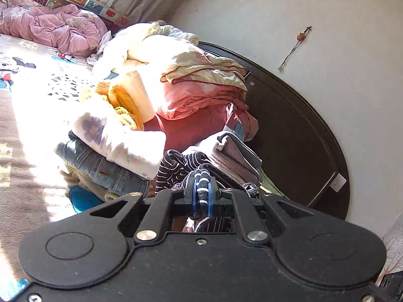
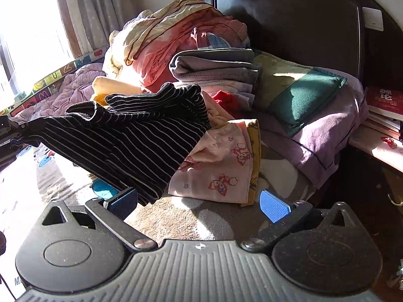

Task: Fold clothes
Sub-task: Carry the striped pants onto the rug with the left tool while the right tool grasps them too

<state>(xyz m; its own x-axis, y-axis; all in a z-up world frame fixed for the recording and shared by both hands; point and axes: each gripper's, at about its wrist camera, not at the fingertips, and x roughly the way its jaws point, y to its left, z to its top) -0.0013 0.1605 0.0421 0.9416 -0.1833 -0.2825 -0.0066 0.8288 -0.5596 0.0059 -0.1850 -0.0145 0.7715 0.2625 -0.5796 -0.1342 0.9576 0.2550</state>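
Note:
A black garment with thin white stripes [image 2: 131, 136] hangs lifted above the bed, stretched out from the left. My left gripper [image 1: 202, 188] is shut on a bunched edge of it [image 1: 176, 168], the cloth squeezed between the blue pads. In the right wrist view the left gripper [image 2: 10, 130] shows at the left edge, holding the garment's corner. My right gripper [image 2: 199, 202] stands open low over the bed, and nothing is pressed between its pads. The garment's lower corner hangs just beside its left pad [image 2: 123, 200].
A pink cartoon-print garment [image 2: 216, 168] lies on the bed behind the striped one. Folded grey and pastel clothes [image 2: 216, 68] are stacked by a heap of red and cream bedding [image 1: 196, 88]. Jeans [image 1: 108, 168], a dark headboard [image 2: 289, 20], a pillow [image 2: 309, 100] and a nightstand with books [image 2: 382, 105] surround the spot.

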